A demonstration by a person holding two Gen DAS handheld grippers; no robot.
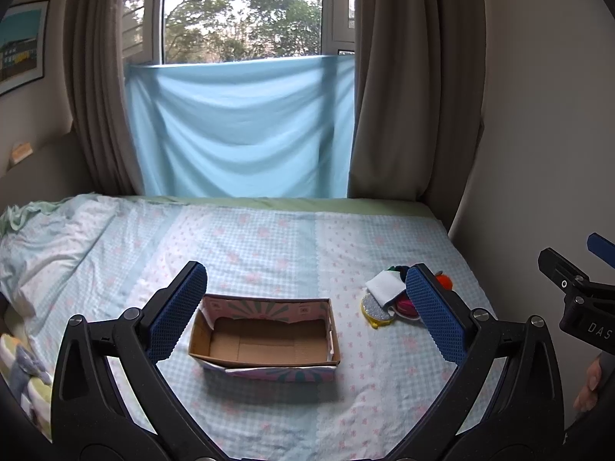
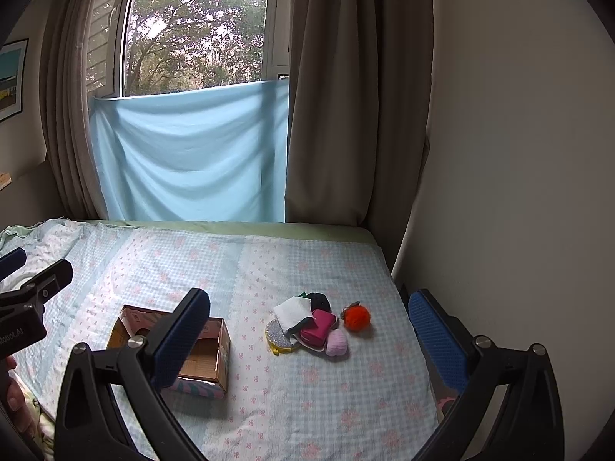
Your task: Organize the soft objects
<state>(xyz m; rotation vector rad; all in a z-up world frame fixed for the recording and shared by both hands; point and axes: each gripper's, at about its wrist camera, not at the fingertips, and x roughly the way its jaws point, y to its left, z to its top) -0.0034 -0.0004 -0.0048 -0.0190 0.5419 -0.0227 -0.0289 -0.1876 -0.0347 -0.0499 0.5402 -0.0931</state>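
An open cardboard box [image 1: 265,340] [image 2: 200,361] with nothing inside lies on the bed. To its right sits a small pile of soft things: a white cloth [image 2: 294,313] [image 1: 384,286], a silver round pad [image 2: 278,336] [image 1: 374,307], a magenta pouch [image 2: 319,328], a pale pink puff [image 2: 337,342], a dark item [image 2: 321,300] and an orange pompom [image 2: 356,317]. My left gripper [image 1: 303,307] hovers open above the box, holding nothing. My right gripper [image 2: 311,336] is open too, framing the pile from above the near bed.
The bed's checked blue sheet [image 2: 307,403] is rumpled at the left [image 1: 50,238]. A wall [image 2: 499,192] borders the bed on the right. Curtains [image 1: 415,96] and a blue cloth [image 1: 242,126] hang behind. A hand [image 1: 590,384] shows at the right edge.
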